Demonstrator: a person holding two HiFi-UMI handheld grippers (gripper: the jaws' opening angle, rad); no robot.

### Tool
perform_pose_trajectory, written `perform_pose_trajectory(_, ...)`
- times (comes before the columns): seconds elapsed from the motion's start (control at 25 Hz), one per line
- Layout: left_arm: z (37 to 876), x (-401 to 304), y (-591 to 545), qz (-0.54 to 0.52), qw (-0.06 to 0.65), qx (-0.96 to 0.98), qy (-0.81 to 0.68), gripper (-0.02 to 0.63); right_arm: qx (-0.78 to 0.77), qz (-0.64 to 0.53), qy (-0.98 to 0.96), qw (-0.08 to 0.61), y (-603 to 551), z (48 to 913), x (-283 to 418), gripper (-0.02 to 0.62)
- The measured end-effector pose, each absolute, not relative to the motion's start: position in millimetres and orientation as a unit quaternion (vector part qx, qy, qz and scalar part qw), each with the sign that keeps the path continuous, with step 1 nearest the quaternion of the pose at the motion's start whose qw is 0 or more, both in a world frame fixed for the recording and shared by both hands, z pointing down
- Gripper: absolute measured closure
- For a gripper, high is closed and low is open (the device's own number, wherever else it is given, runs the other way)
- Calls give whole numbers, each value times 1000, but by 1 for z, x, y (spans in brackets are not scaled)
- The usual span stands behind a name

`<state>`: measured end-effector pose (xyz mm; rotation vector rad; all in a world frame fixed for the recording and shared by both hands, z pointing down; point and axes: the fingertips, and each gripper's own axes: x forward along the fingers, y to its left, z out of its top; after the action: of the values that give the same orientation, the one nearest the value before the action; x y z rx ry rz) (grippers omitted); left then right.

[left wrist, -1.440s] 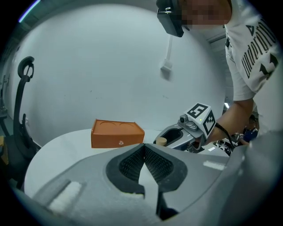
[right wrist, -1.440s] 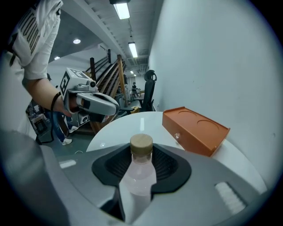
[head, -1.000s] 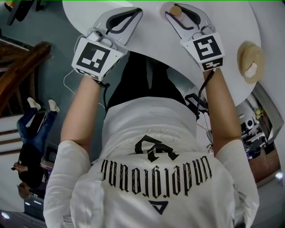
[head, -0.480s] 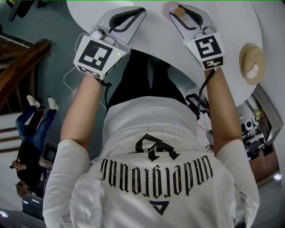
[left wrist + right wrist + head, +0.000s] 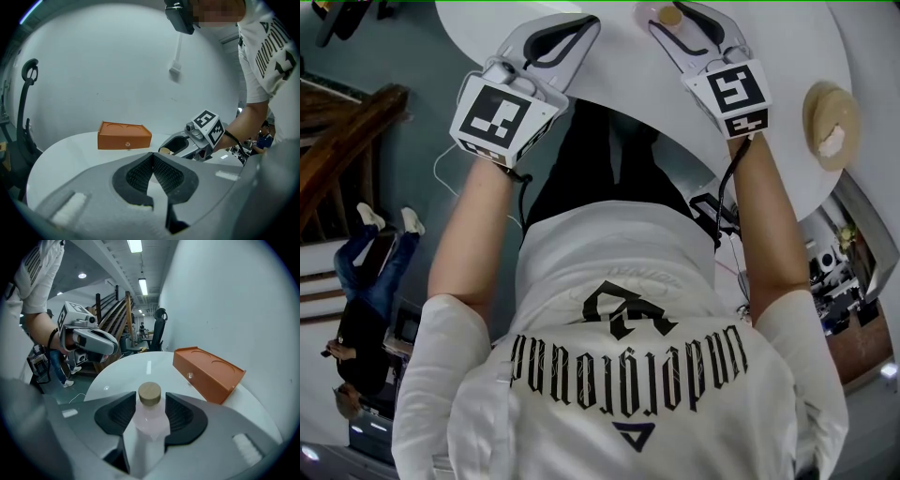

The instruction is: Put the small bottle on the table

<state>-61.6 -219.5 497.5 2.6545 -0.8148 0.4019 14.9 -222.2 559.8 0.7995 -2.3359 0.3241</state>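
Note:
The small bottle (image 5: 149, 422), pale pink with a wooden cap, stands upright on the white round table (image 5: 619, 89); in the head view only its cap (image 5: 671, 17) shows. My right gripper (image 5: 150, 398) straddles it. Its jaws have just been opening, and a slim gap shows on each side of the cap, so the pads no longer press on the bottle. My left gripper (image 5: 153, 157) hovers over the table's near edge, its pads together with nothing between them. The left gripper view catches the right gripper (image 5: 166, 148) and the cap (image 5: 165, 151) off to its right.
An orange box (image 5: 208, 372) with round recesses in its top lies on the table beyond the bottle, near the white wall. A beige round object (image 5: 830, 127) sits at the table's right edge. A wooden stair and a bystander are on the floor to the left.
The right gripper's jaws have spread apart around the bottle, which stays standing on the table. Both hands have hardly moved.

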Motion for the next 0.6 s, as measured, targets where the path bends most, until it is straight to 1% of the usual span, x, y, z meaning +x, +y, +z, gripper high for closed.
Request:
perform_pose_trajectory(0.28,486,-58,-216,141,165,935,-282,600,310,131,-886,319,-215,552,20,375)
perform_pose_trajectory(0.6,459,-42,-180,132,142,940,-282,600,320,117,-889,307,-181,526,37,370)
